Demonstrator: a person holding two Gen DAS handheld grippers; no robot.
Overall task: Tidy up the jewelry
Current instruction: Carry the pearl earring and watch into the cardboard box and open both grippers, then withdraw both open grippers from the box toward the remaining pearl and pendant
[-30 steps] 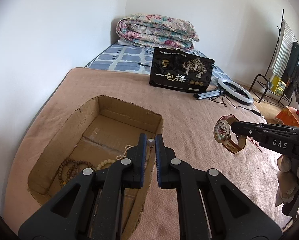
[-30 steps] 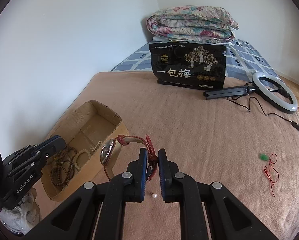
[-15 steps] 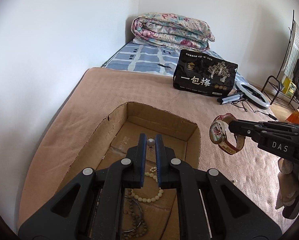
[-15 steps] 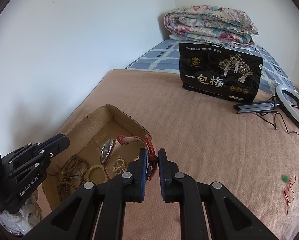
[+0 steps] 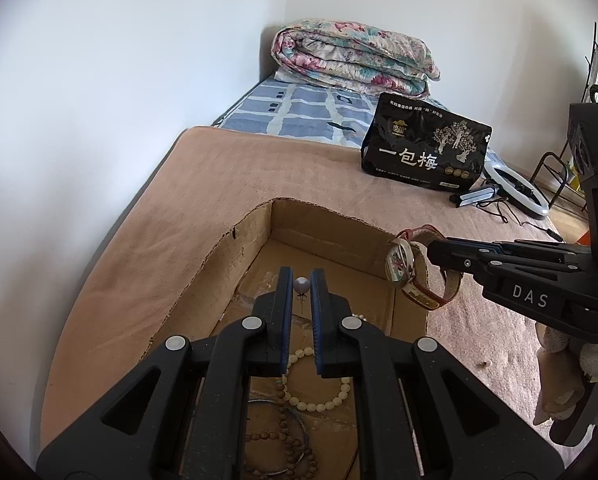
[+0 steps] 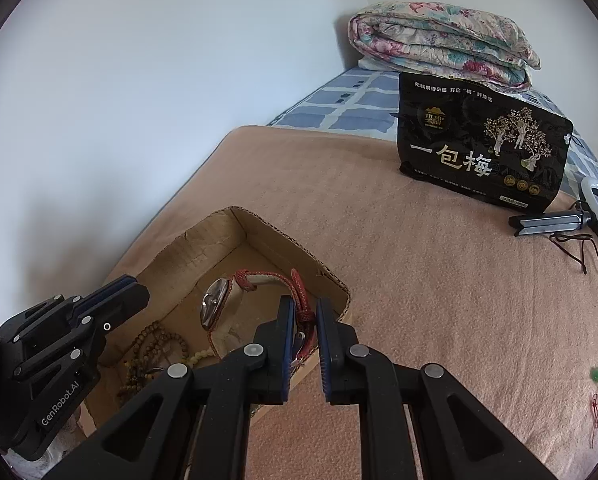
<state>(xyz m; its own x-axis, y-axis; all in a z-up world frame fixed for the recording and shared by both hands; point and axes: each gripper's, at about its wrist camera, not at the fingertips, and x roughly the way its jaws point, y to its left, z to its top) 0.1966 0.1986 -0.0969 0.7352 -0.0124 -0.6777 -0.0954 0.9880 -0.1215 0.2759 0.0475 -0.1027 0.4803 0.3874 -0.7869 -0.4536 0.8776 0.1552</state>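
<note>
Both tools now over cardboard box point(image 5: 319, 222), pearl earring point(image 5: 301, 285), watch point(image 6: 219, 306) still clamped

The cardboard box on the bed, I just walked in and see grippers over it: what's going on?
A person is sorting jewelry into the open brown cardboard box on the tan blanket. The left gripper pinches a small pearl stud earring above the box. The right gripper holds a red-strapped wristwatch by its strap over the box's edge. Brown and cream bead bracelets already lie inside.

Both wrist views look steeply down, sharing the cardboard box point(image 5: 331, 232).
</note>
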